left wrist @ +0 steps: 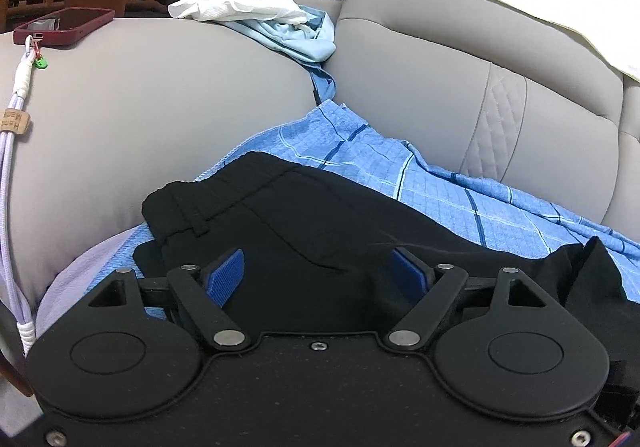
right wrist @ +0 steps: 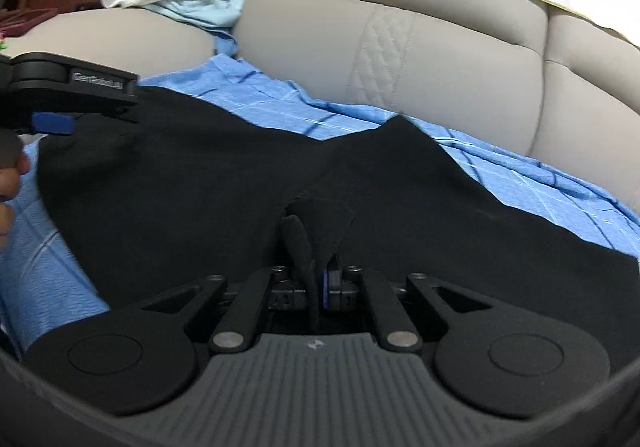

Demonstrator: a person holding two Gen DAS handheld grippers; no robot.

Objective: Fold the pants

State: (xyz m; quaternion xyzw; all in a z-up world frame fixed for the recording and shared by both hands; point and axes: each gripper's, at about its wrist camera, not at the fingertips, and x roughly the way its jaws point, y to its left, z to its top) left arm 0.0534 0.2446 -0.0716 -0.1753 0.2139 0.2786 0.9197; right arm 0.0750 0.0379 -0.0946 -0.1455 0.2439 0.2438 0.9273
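The black pants (left wrist: pixel 320 223) lie on a blue checked sheet (left wrist: pixel 400 163) spread over the seat of a grey sofa (left wrist: pixel 440 79). In the left wrist view the elastic waistband sits at about 10 o'clock from the left gripper (left wrist: pixel 320 275), whose jaws stand released, blue pads (left wrist: pixel 226 275) wide apart, with the cloth below and between them but not pinched. In the right wrist view the right gripper (right wrist: pixel 320 279) is clenched on a fold of the pants, a black bunch rising from between its pads toward 12 o'clock (this view is blurred). The left gripper shows there at 9 o'clock, over the pants' edge, with fingers of a hand (right wrist: pixel 8 175) below it. On the armrest, at 10 o'clock in the left view, lie a red phone (left wrist: pixel 64 25) with a lilac strap (left wrist: pixel 12 167), a white cloth (left wrist: pixel 236 7) and a pale blue garment (left wrist: pixel 304 39).
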